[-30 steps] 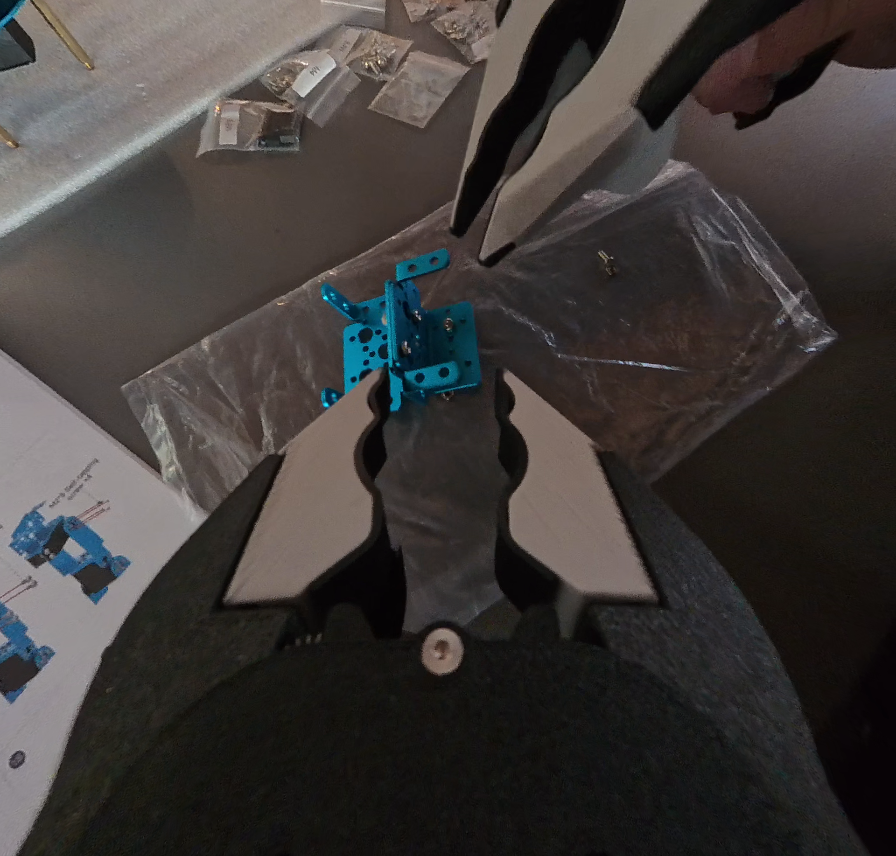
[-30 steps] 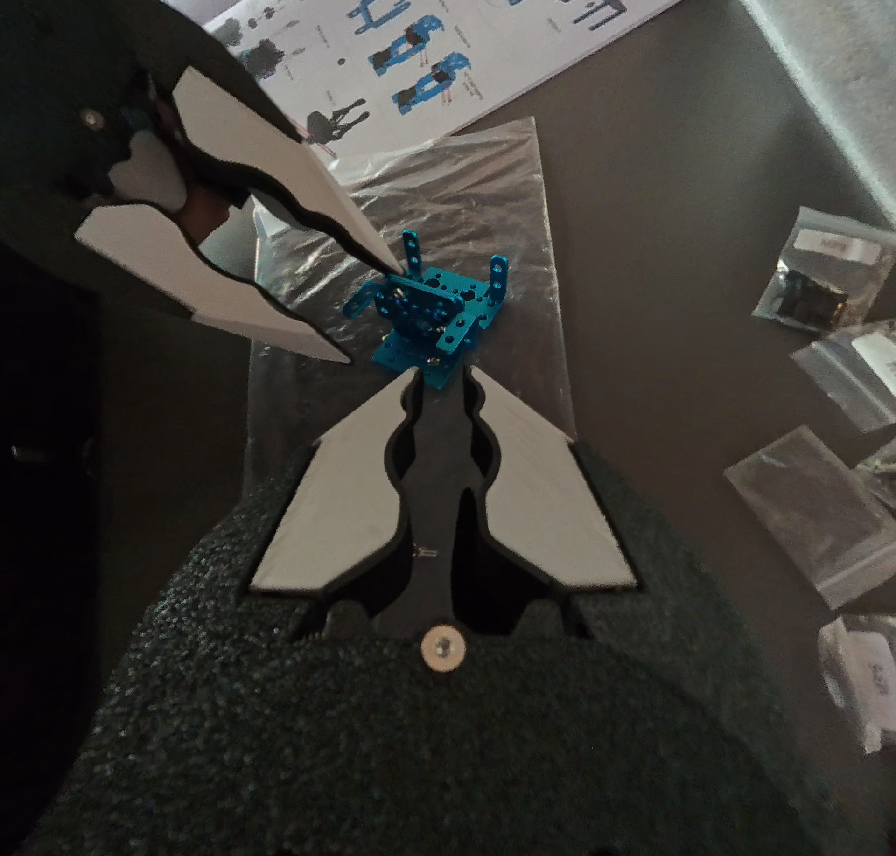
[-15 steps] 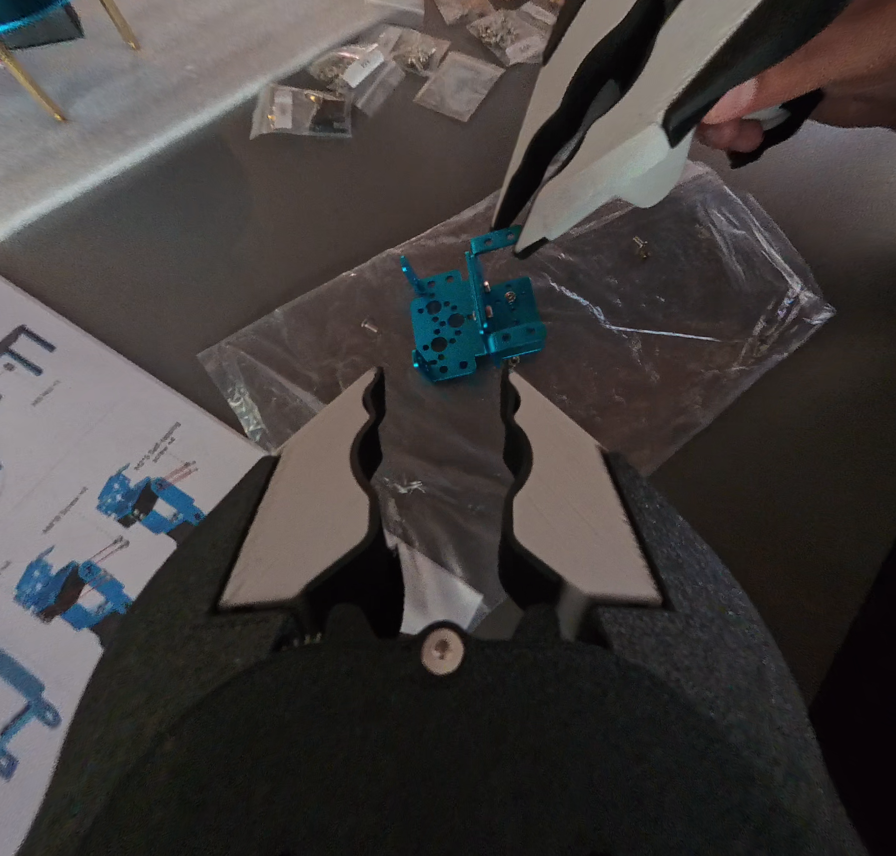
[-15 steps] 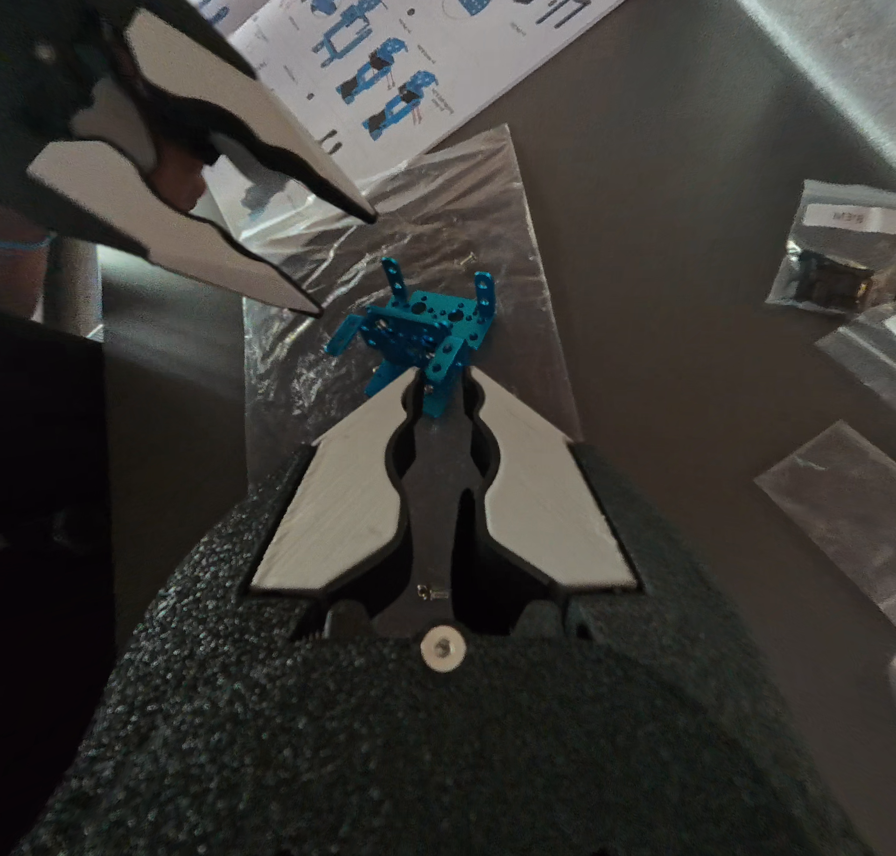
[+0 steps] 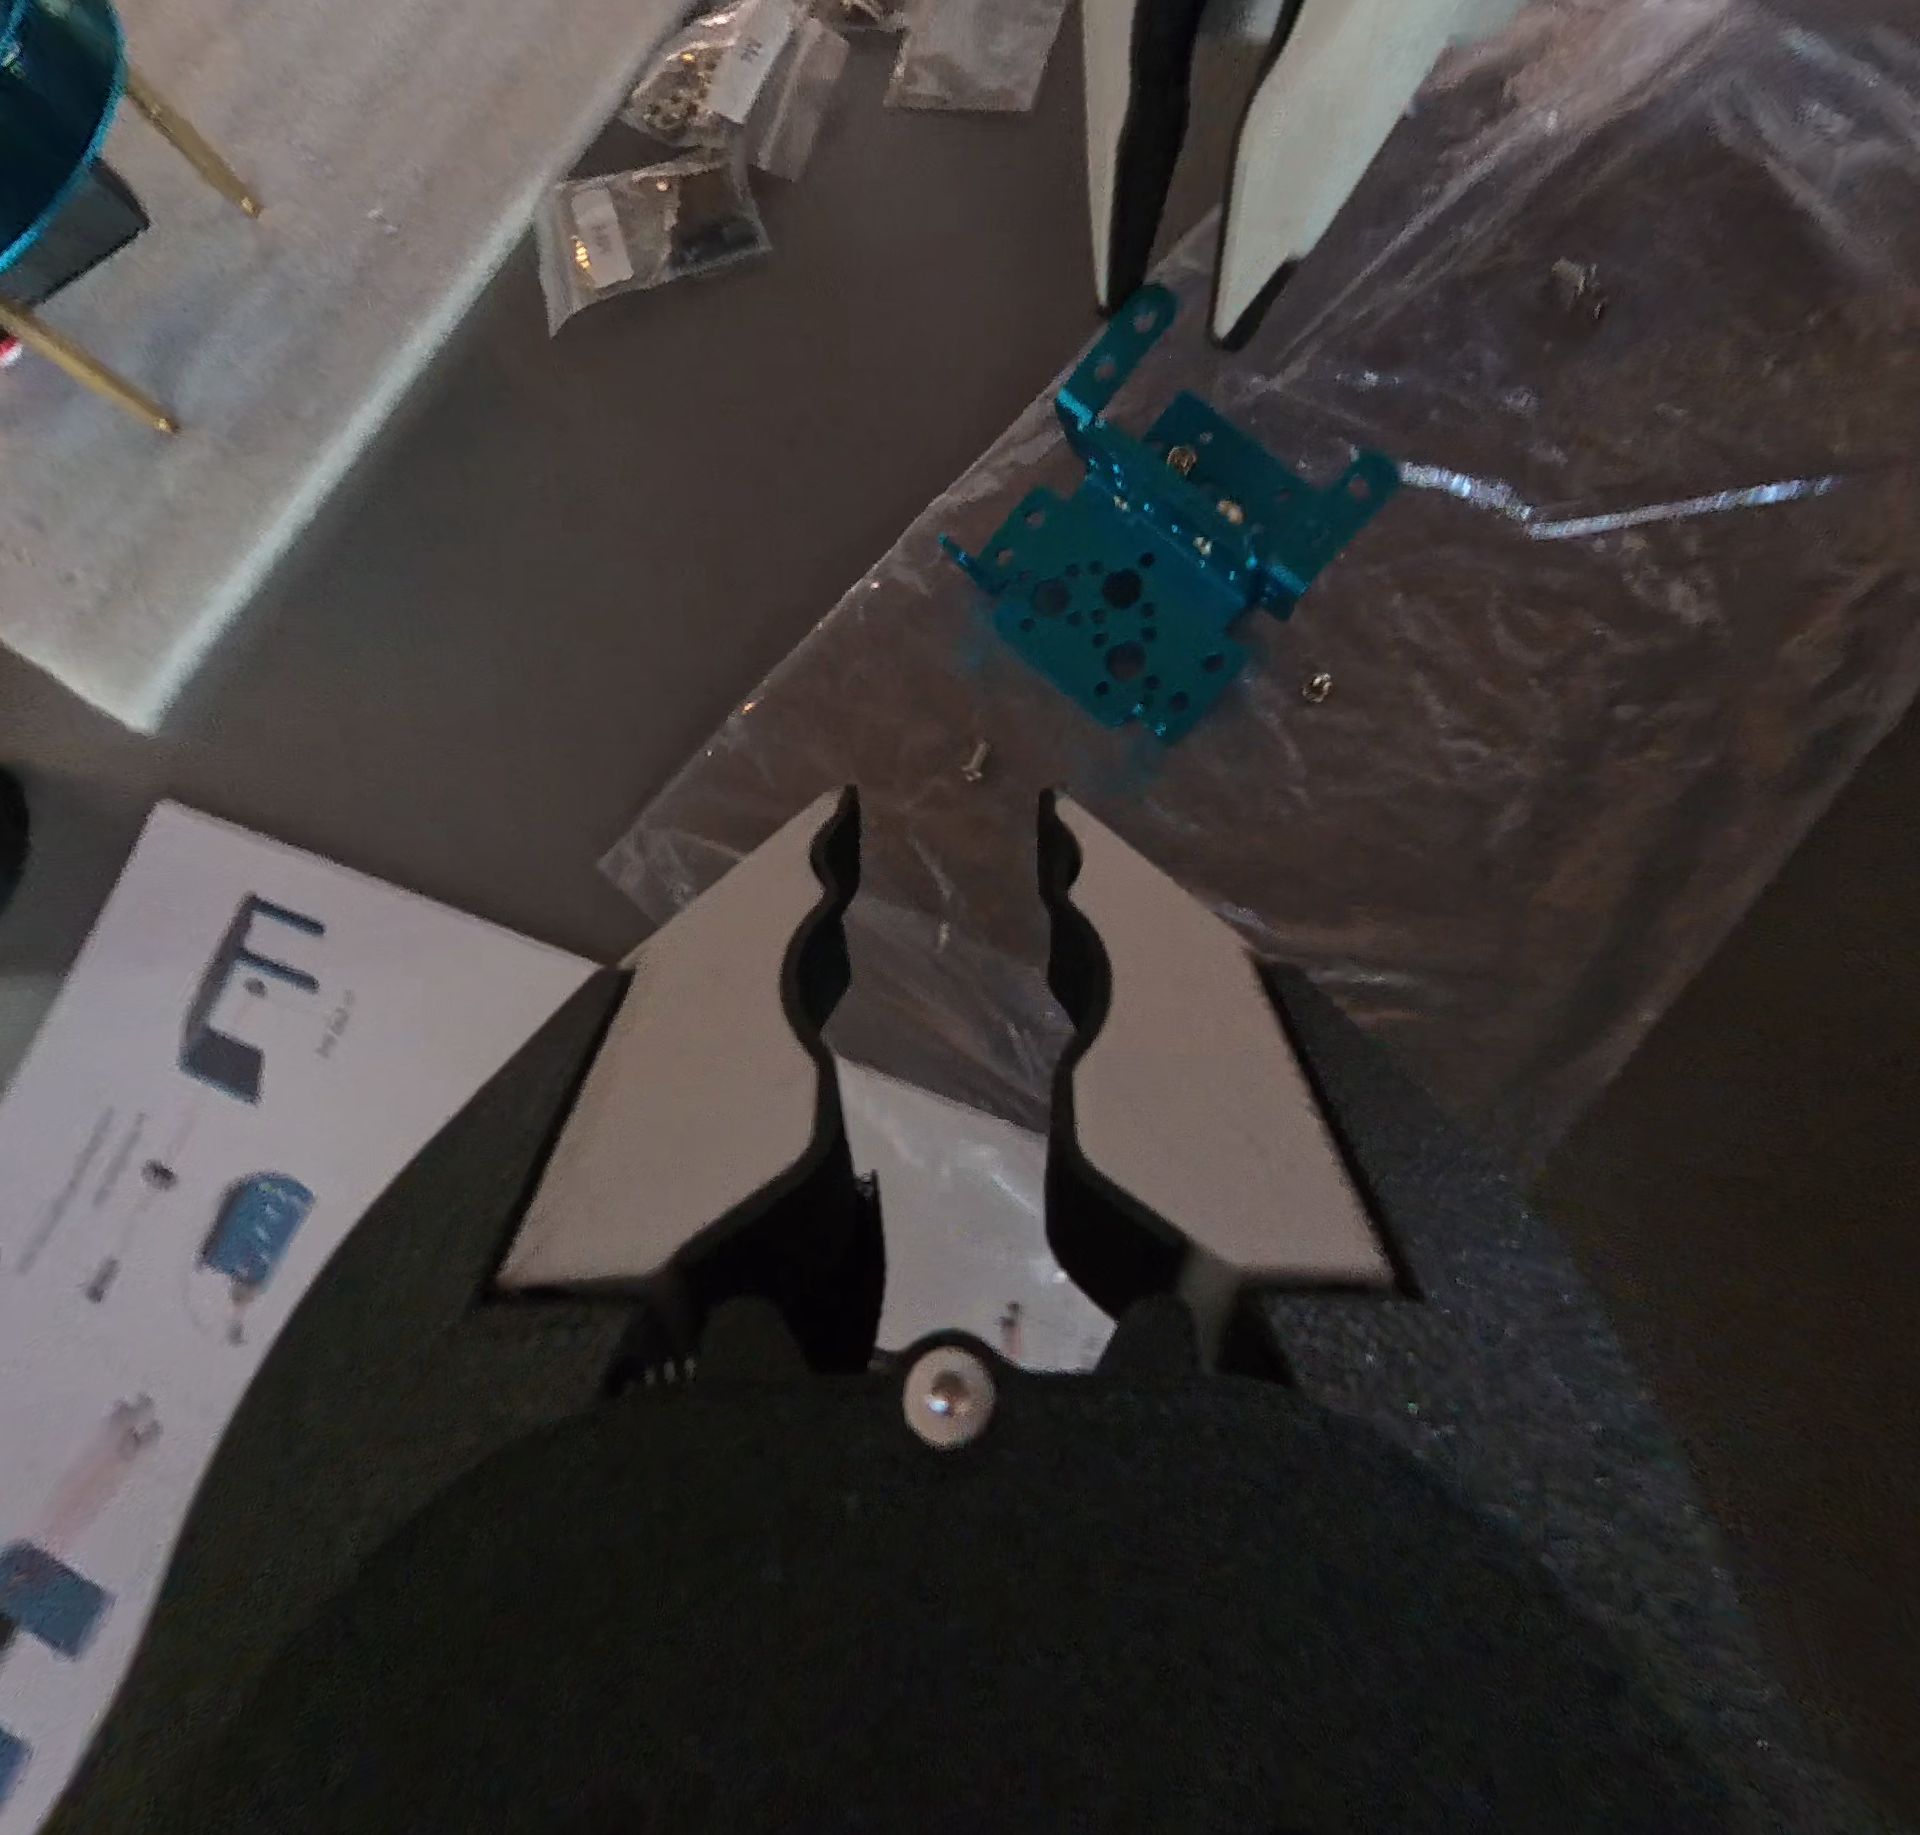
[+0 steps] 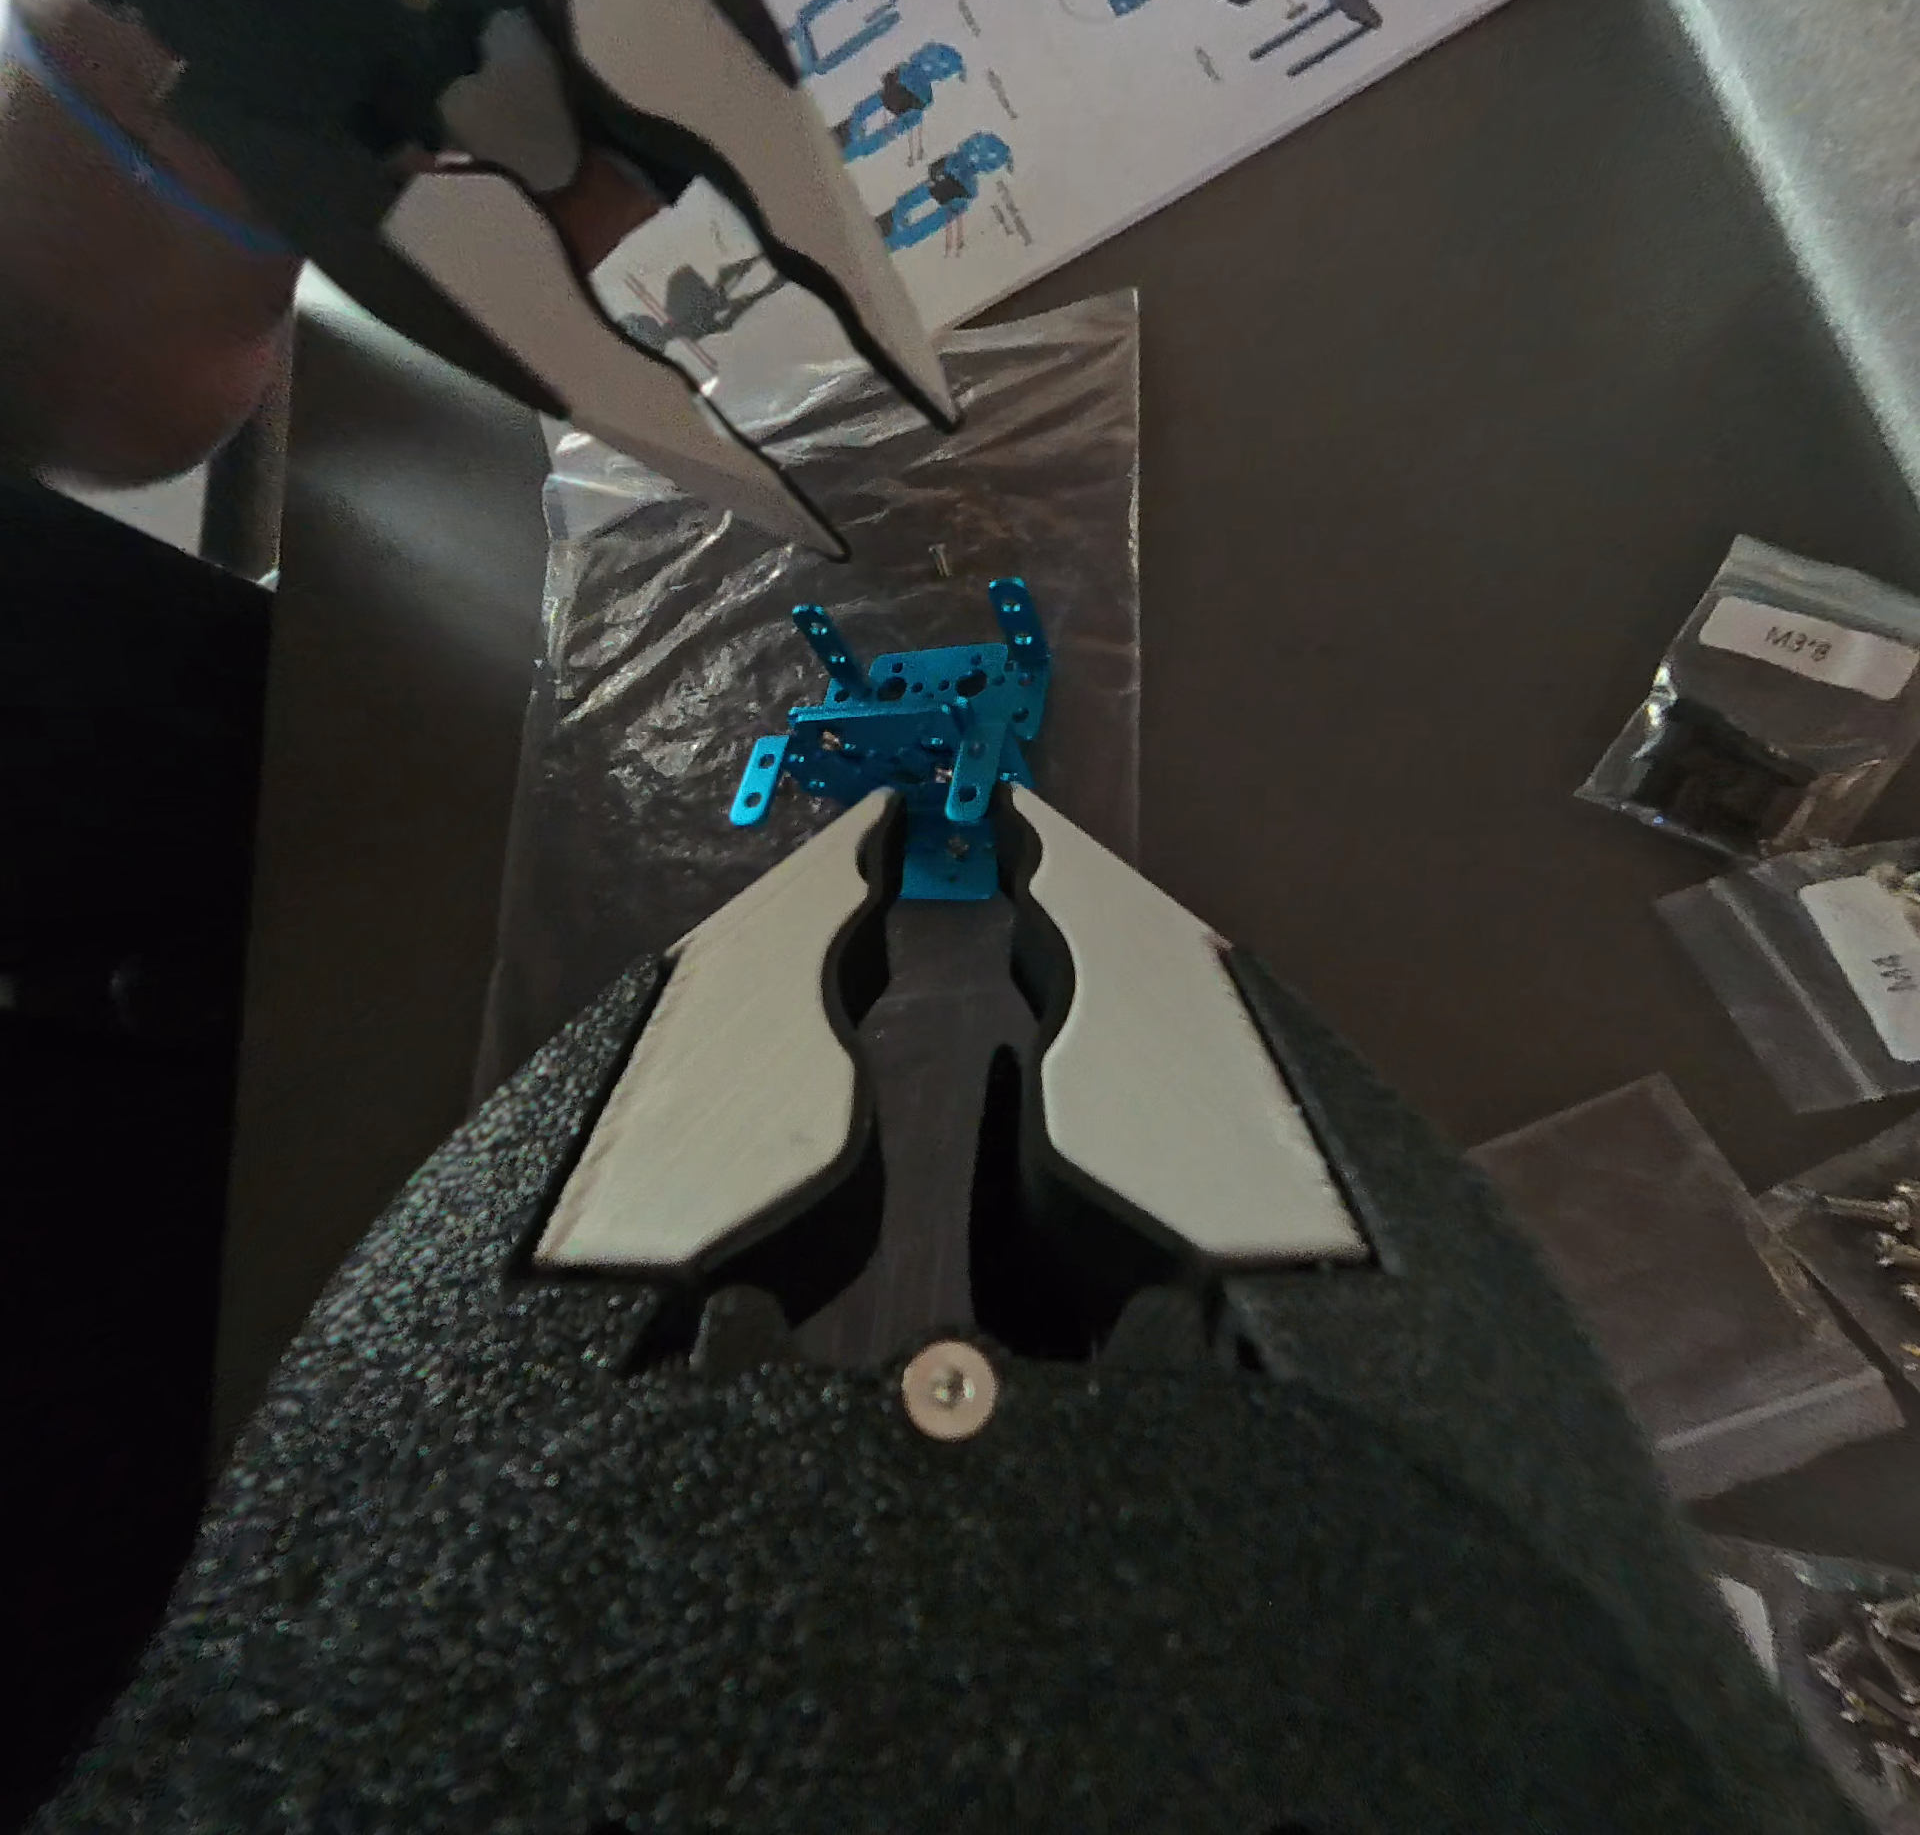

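A blue metal bracket assembly (image 5: 1132, 580) with round holes and brass screws rests on a clear plastic bag (image 5: 1558, 746). My left gripper (image 5: 948, 796) is open and empty, a short way back from the bracket. My right gripper (image 6: 951, 796) has a narrow gap with a blue tab of the bracket (image 6: 894, 736) between its fingertips. In the left wrist view the right gripper (image 5: 1174, 320) comes down from the top onto the bracket's raised tab. In the right wrist view the left gripper (image 6: 896, 486) hangs open above the far end of the bag (image 6: 665, 663).
Loose screws (image 5: 977, 762) (image 5: 1317, 686) lie on the bag. An instruction sheet (image 5: 208, 1058) lies to the left. Small bags of hardware (image 5: 665, 227) (image 6: 1766, 725) lie on the dark table. White foam sheet (image 5: 312, 227) at the back. A hand (image 6: 104, 279) holds the left gripper. Across from one pair of fingers to the other is roughly 9 centimetres.
The left gripper has drawn back from the bracket, which its fingertips touched a second ago. The bracket has turned and now lies flatter. The right gripper's fingertips have come onto its tab.
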A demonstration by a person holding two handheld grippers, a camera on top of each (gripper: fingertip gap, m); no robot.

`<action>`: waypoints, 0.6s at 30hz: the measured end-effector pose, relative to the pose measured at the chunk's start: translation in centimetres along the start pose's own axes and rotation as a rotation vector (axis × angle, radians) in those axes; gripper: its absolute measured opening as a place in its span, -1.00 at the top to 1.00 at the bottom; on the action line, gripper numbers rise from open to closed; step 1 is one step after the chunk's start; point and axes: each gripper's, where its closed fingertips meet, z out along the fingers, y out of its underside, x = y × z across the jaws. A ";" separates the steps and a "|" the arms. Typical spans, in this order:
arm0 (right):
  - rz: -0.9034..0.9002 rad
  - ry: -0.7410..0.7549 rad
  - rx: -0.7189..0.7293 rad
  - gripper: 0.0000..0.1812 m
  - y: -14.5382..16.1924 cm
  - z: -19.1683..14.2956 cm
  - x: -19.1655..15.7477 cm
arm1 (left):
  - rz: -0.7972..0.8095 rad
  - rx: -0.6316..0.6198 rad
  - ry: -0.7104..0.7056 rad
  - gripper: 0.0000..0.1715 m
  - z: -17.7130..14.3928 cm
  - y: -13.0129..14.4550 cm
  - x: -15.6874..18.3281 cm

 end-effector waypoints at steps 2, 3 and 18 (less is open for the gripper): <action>-0.040 0.059 0.010 0.73 0.2 -0.5 0.3 | 0.081 -0.009 0.052 0.65 0.6 0.0 -0.3; -0.059 0.092 0.013 0.72 0.2 -0.8 0.5 | 0.100 -0.017 0.078 0.66 0.9 0.1 -0.5; -0.022 0.192 0.132 0.25 0.3 0.8 -2.2 | 0.198 -0.005 0.302 0.77 1.3 0.3 0.8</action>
